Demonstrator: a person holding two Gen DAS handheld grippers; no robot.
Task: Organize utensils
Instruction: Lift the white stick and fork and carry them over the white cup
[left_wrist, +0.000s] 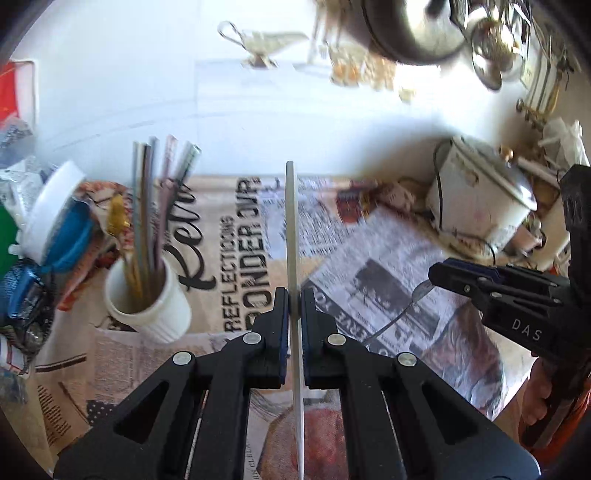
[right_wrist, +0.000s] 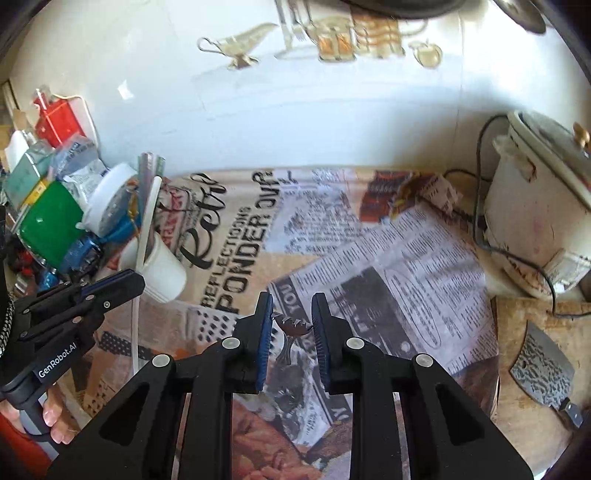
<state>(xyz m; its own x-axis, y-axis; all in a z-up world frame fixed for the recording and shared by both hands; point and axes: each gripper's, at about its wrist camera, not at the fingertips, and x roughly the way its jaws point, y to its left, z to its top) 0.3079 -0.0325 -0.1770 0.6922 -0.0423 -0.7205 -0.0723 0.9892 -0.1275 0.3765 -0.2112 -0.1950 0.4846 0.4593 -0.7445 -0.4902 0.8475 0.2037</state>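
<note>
Newspaper sheets (left_wrist: 236, 258) cover the bench under both claws. Left claw (left_wrist: 294, 295) is clamped on a thin white utensil (left_wrist: 291, 221), seen edge-on and held above the paper. Right claw (right_wrist: 291, 306) pinches a metal fork (right_wrist: 291, 326) by its head, also held above the paper. Left of them, a white cup (left_wrist: 155, 310) holds upright utensils (left_wrist: 147, 206); a rice cooker (right_wrist: 535, 214) stands at the right.

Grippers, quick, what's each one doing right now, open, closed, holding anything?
Left gripper: jaws closed on a thin white utensil.
Right gripper: jaws closed on a metal utensil, probably a fork.
</note>
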